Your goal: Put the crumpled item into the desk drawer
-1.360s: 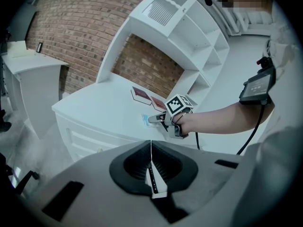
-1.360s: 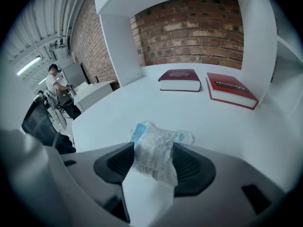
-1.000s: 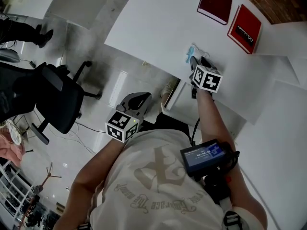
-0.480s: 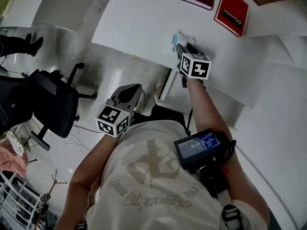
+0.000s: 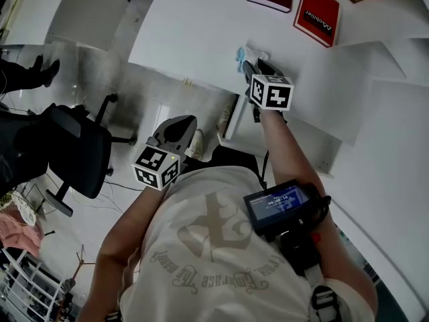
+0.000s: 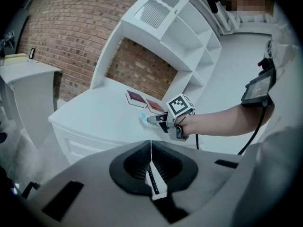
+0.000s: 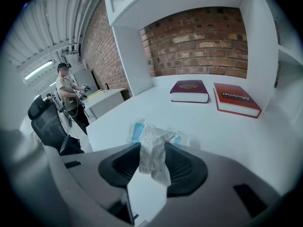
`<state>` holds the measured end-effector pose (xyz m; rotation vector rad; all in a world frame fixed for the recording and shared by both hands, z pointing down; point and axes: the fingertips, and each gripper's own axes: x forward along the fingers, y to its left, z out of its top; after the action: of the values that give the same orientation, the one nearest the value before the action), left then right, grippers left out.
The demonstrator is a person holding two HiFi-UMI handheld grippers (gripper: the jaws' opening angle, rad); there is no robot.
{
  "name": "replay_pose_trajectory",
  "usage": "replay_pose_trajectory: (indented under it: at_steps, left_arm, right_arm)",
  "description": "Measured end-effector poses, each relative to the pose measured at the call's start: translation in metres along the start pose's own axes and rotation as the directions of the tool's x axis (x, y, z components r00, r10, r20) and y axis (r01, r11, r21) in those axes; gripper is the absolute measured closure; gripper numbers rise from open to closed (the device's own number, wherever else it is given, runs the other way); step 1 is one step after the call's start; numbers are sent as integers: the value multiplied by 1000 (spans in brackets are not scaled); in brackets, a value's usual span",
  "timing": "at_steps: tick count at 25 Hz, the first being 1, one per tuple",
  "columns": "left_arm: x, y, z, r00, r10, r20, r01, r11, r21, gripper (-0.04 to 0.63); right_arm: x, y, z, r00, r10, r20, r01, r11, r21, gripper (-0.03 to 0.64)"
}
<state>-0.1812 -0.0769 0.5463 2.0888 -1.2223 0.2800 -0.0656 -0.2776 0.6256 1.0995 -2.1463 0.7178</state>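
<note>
Low by the person's body, the left gripper point(image 6: 151, 167) is pressed together on nothing. Out at the near edge of the worktop point(image 7: 227, 136), the right gripper point(image 7: 152, 150) has just been closing and pinches the crumpled item point(image 7: 156, 135), a clear wrapper with blue print. It looks very light, soft and probably slippery, so a pinch through its bunched middle suits it. Its bulk runs crosswise to the jaws, blue end leftward, with a tail trailing back between them. Beyond lie a dark red book point(image 7: 189, 90) and a brighter red book point(image 7: 236, 99).
</note>
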Motion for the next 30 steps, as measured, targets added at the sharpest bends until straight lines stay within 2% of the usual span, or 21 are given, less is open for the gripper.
replay_pose_trajectory:
  at_steps: [17,30]
  left_arm:
    - [-3,-20,7,998,-57,17,56,996,66,571]
    - [-10,-49,3,992,-130,8,127,979,157,571]
  right_arm:
    - [-46,10,12,995,12,102,-13,1000,5,442]
    - [-100,10,-18,986,-13,165,7,999,38,443]
